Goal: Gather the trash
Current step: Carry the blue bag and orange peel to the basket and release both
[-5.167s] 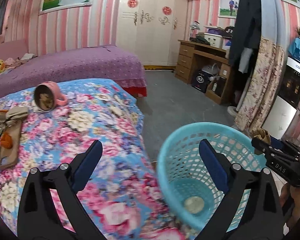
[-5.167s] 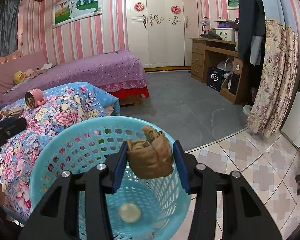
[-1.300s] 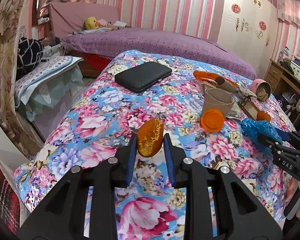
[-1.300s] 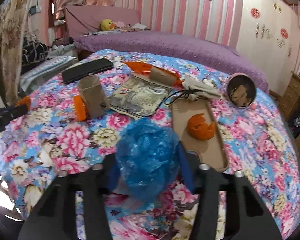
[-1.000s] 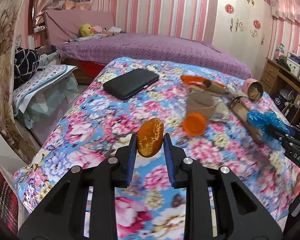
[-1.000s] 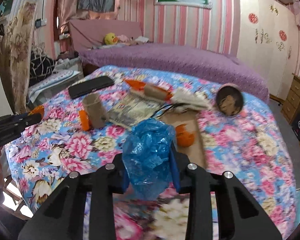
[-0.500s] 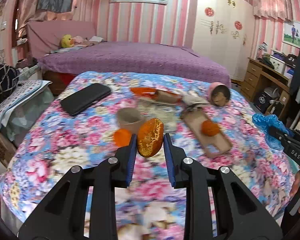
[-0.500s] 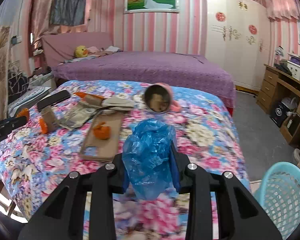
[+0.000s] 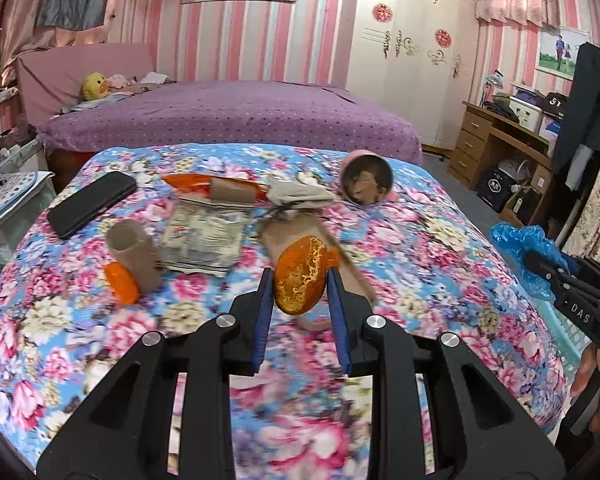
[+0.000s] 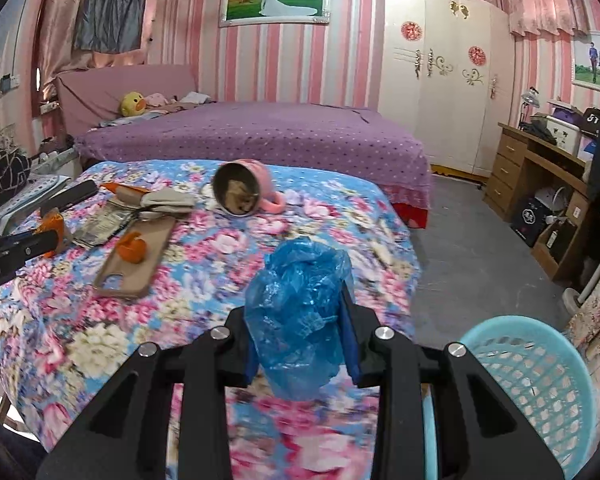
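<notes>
Over the flowery bedspread (image 9: 440,240), both grippers are loaded: the left gripper (image 9: 300,280) has its blue pads clamped on a piece of orange peel (image 9: 299,275), and the right gripper (image 10: 304,320) is squeezing a crumpled blue plastic bag (image 10: 300,312). The turquoise laundry-style basket (image 10: 540,368) sits on the floor just off the bed's near corner, low on the right in the right wrist view.

So I'd say the step in hand is carrying both bits over to that basket. To do it well: keep both grips firm until each piece is properly over the basket mouth, and only then let go. The bag is light and puffy, so I'd get it low inside the rim or it may drift out. The peel should just drop.

Room-wise, it's pretty open. The grey floor (image 10: 480,248) past the bed corner is bare, and the basket stands clear of the desk (image 10: 540,168). More trash waits on the bed: cardboard tube (image 9: 134,256), orange cap (image 9: 121,283), crumpled wrapper (image 9: 204,236), tipped pink mug (image 9: 366,182).
</notes>
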